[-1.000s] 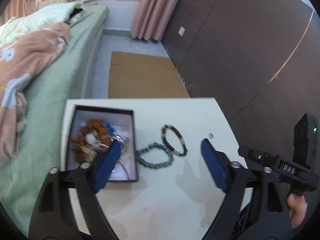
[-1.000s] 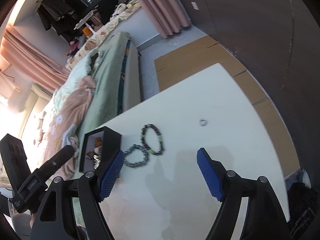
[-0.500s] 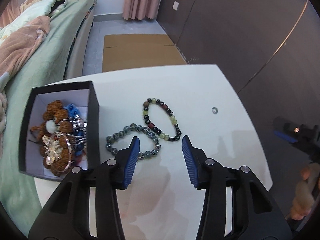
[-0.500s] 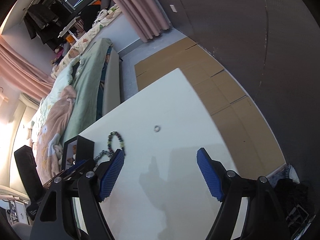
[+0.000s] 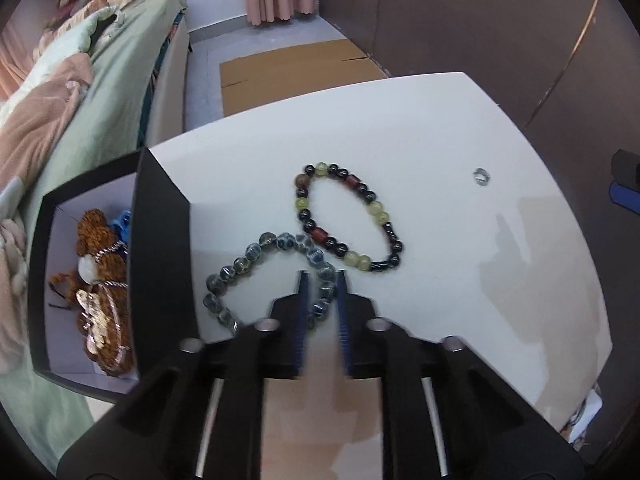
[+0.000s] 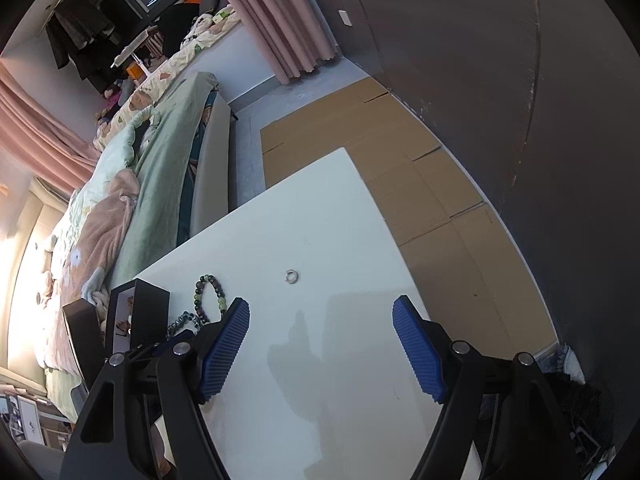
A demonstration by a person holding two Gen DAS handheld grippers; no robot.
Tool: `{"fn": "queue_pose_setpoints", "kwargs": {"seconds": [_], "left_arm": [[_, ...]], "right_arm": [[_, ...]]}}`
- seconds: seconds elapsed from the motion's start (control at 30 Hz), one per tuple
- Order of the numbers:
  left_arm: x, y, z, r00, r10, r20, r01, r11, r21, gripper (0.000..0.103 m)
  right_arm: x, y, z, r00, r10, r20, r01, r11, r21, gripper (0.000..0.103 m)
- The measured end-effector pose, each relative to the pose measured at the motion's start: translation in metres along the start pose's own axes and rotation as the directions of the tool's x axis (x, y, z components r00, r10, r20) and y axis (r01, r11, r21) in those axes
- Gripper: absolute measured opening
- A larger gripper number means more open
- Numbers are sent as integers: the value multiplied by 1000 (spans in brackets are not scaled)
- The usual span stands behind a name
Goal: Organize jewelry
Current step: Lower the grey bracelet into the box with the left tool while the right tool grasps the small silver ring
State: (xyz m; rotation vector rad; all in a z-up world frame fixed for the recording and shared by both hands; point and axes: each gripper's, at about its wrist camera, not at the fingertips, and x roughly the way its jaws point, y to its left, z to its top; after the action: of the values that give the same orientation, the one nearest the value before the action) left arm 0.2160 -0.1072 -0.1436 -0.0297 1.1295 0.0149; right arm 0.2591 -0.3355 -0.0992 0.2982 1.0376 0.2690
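Fingers (image 5: pixel 304 300) of left gripper (image 5: pixel 322 280) just closed on grey bracelet (image 5: pixel 248 262).

The white bench (image 5: pixel 440 128) carries an open black box (image 5: pixel 160 240) at its nine o'clock edge. Just beside the box, toward three o'clock, lies a grey beaded bracelet (image 5: pixel 244 264). A multicoloured beaded bracelet (image 5: pixel 376 208) lies at the grey one's two o'clock, touching or nearly so. A small metal ring (image 5: pixel 481 176) lies well apart, toward three o'clock.
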Motion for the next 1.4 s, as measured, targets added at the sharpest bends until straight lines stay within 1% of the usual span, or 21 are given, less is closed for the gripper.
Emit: {"fn": "queue_pose_setpoints", "kwargs": {"seconds": [0.03,0.07,0.13,0.23,0.3,0.33,0.37,0.57,0.73,0.93,1.0,1.07,1.1,1.2,1.3,1.4], "left_arm": [[-1,5,2,999,-37,-6,37,999,-21,9],[-1,9,4,998,-60,-6,59,998,-36,9],[-7,16,8,998,-69,13,70,996,-52,9],[-22,26,16,993,-100,56,104,992,-73,9],[-29,32,19,990,-116,75,122,989,-86,9],[-33,37,21,987,-133,86,141,985,-98,9],[-34,39,23,986,-142,92,152,983,-106,9],[-48,57,31,971,-182,154,205,967,-150,9],[-59,78,33,957,-208,201,246,952,-183,9],[-80,98,35,936,-231,265,290,933,-211,9],[-89,105,35,927,-239,288,306,927,-216,9],[-99,113,33,918,-243,314,320,921,-224,9],[-104,116,32,914,-242,325,324,919,-227,9],[-118,125,29,905,-239,353,331,915,-229,9],[-126,134,23,902,-230,364,330,913,-241,9],[-130,144,17,904,-221,366,326,911,-254,9]], "right_arm": [[2,2,1,1000,-1,-2,1,1000,-4,73],[5,4,1,1000,-2,-8,2,1000,-9,73],[11,9,2,1000,-4,-19,4,1000,-17,69],[23,17,6,999,-22,-32,21,999,-34,67],[32,21,8,999,-27,-45,25,999,-38,61],[38,24,9,998,-28,-58,26,999,-39,55],[43,26,10,997,-30,-69,27,999,-41,51],[71,40,13,992,-76,-104,69,995,-70,40],[96,54,14,980,-155,-125,139,982,-125,33],[111,69,13,960,-260,-100,238,953,-189,31],[112,73,12,954,-286,-91,262,942,-211,27],[113,77,11,942,-327,-77,301,924,-235,15],[114,79,10,941,-328,-77,302,922,-241,12],[115,86,8,949,-301,-90,269,926,-264,12],[108,93,5,958,-273,-86,243,935,-259,12],[98,101,4,967,-244,-71,219,942,-254,12]]}}
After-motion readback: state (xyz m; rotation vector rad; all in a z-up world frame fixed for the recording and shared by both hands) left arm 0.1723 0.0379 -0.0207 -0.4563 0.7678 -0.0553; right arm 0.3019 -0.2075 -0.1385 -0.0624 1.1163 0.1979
